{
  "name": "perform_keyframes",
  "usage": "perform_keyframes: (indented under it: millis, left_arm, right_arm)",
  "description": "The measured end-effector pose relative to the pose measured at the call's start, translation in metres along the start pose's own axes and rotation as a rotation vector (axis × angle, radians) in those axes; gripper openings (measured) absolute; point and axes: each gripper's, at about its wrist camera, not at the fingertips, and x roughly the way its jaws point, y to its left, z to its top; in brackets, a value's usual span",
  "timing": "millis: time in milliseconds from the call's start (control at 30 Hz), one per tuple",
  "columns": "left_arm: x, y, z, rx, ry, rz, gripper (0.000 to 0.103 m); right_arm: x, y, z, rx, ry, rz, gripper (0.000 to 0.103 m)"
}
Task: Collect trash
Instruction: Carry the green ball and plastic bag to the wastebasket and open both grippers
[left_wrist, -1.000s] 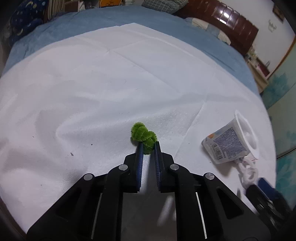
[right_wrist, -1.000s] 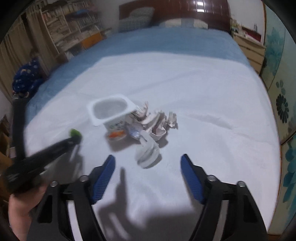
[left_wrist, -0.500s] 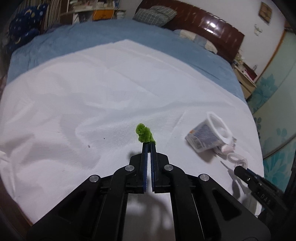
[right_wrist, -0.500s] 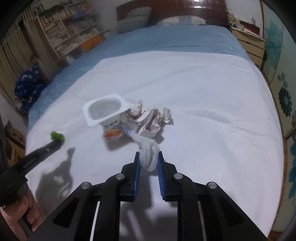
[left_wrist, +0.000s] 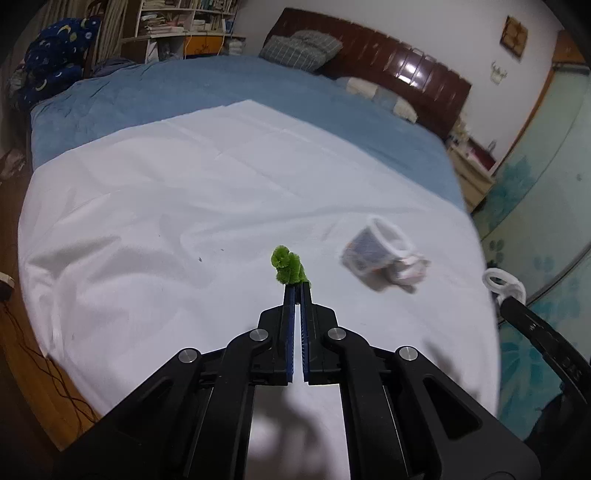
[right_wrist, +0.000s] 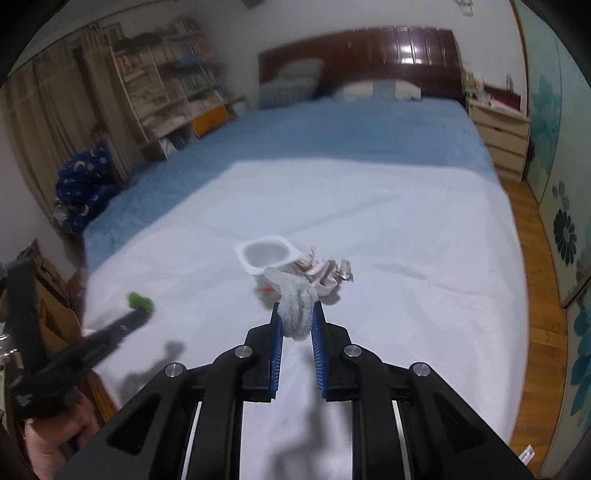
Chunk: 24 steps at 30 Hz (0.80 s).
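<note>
My left gripper (left_wrist: 296, 286) has its blue pads pinched together on a fuzzy bright-green pipe cleaner twisted into a small knot (left_wrist: 287, 267), which sticks up past the fingertips and hangs clear above the white sheet (left_wrist: 184, 206) spread over the blue-covered bed (left_wrist: 207, 88). My right gripper (right_wrist: 297, 322) has just been closing its jaws, and they now clamp a fluffy white pipe cleaner coiled into loose loops (right_wrist: 298, 306); the bundle bulges between the pads and is lifted off the sheet. Behind it, resting on the white sheet, lies a white plastic yogurt cup with a printed label (right_wrist: 265, 255), tipped on its side with its open mouth toward me, and touching it on the right is a wad of crumpled pale paper (right_wrist: 327, 271). From the left view the cup and paper are blurred. At the lower left of the right view I see my left hand (right_wrist: 55, 435) holding the left gripper's handle.
</note>
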Motion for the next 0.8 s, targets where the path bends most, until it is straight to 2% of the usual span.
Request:
perform_keyframes:
  millis: [133,333,433,567,667,800]
  left_arm:
    - [-0.036,-0.035,-0.017,0.038,-0.034,-0.033,0.003]
    - [-0.088,-0.118,-0.07,0.16,-0.019,-0.156,0.003]
    - [-0.109,-0.158,-0.092,0.202,-0.004,-0.217,0.003]
    - [-0.133,-0.235,-0.125,0.289,0.039,-0.329,0.003]
    - [-0.142,-0.305,-0.158,0.396,0.087,-0.415,0.003]
    - [-0.144,-0.399,-0.214,0.553,0.194,-0.528,0.003]
  right_arm:
    - [-0.067,-0.01,-0.017,0.015,-0.023,-0.001,0.016]
    - [-0.185,-0.085,-0.065,0.042,-0.004,-0.105,0.016]
    - [-0.241,-0.14,-0.094,0.069,0.005,-0.204,0.017]
    - [-0.309,-0.227,-0.139,0.167,0.036,-0.327,0.017]
    - [-0.349,-0.285,-0.174,0.229,0.05,-0.41,0.017]
    - [-0.385,-0.357,-0.233,0.347,0.094,-0.494,0.017]
